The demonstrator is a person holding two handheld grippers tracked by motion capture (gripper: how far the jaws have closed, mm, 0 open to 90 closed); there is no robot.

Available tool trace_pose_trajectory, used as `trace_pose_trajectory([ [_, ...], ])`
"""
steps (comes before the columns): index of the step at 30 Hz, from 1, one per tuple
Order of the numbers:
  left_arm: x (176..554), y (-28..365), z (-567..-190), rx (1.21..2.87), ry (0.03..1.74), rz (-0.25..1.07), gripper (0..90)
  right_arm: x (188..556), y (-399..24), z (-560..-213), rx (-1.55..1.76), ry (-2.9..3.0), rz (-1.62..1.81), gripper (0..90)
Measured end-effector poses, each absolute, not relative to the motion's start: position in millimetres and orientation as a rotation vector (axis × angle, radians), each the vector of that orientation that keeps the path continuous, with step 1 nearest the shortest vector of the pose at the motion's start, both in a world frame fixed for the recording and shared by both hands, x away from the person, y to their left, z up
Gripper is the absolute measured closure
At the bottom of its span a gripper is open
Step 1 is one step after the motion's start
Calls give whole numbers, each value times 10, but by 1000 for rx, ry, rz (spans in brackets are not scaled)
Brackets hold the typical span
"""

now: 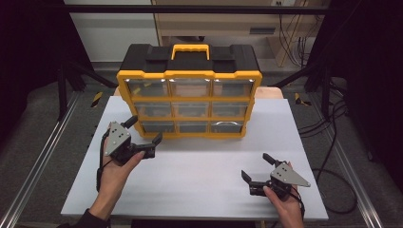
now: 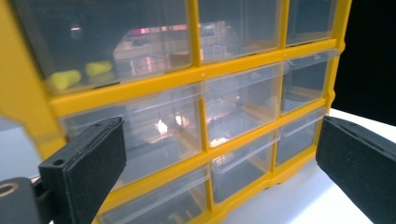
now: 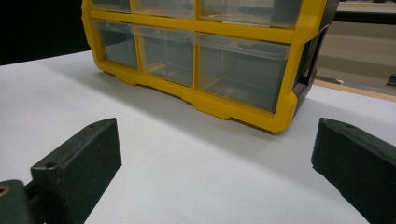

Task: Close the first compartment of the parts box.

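Note:
A yellow and black organizer [image 1: 189, 75] with nine clear drawers stands upright at the back of the white table [image 1: 199, 166]. My left gripper [image 1: 145, 129] is open just in front of its lower left drawers, jaws wide apart and holding nothing. In the left gripper view the left gripper [image 2: 217, 140] faces the drawer fronts at close range, and small yellow pieces [image 2: 65, 78] lie in an upper drawer. My right gripper [image 1: 255, 166] is open above the table's front right, well short of the organizer [image 3: 201, 56]. In its own view the right gripper [image 3: 215, 140] has bare table between its jaws.
A yellow carry handle [image 1: 190, 48] tops the organizer. Metal rails [image 1: 43, 156] run along both sides of the table, and cables [image 1: 332, 142] lie on the floor to the right. Open tabletop lies between the two grippers.

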State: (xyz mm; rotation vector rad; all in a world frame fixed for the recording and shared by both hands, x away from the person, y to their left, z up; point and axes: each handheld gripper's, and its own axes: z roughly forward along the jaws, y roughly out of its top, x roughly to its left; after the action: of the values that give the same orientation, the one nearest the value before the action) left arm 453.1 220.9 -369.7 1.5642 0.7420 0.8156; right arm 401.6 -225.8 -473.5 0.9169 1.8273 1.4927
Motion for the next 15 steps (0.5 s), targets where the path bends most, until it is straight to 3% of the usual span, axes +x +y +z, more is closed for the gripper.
trace_pose_trajectory([
  [15,4421,2477,-3877,1542,786,799,14,4017,-2247,-4740,914,1829,1490,18],
])
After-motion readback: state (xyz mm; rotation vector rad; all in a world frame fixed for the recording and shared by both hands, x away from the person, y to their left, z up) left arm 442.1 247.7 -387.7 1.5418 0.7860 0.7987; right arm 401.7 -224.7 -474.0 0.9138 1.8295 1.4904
